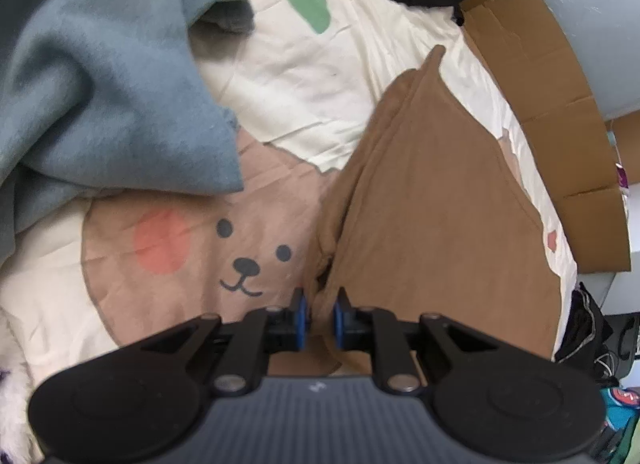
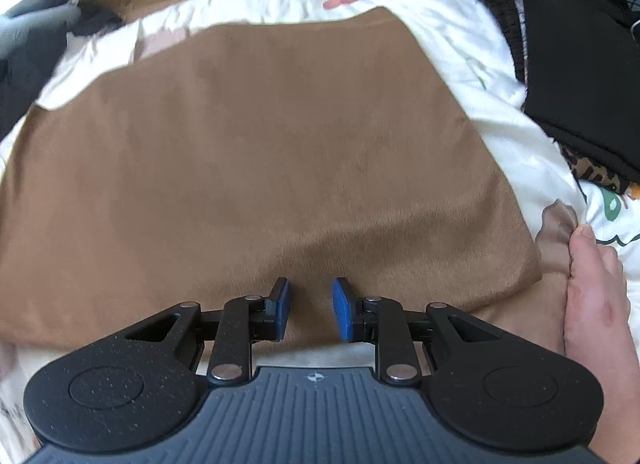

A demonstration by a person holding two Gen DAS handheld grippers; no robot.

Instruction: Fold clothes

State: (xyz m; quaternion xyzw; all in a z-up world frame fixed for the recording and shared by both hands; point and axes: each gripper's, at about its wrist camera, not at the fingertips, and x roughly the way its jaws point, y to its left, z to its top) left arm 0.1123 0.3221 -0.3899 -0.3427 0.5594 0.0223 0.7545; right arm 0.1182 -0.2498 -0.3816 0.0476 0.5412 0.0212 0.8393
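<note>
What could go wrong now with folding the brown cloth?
1. The left gripper pinches only a bunched edge of the brown cloth; it may slip out.
2. The right gripper is open above the cloth, so one side may sag when lifted.
3. The blue garment lies close and might get dragged.

Running off the left edge: blue-grey fleece garment (image 1: 100,76). Covering part of the bear print (image 1: 208,248): brown garment (image 1: 432,208).
</note>
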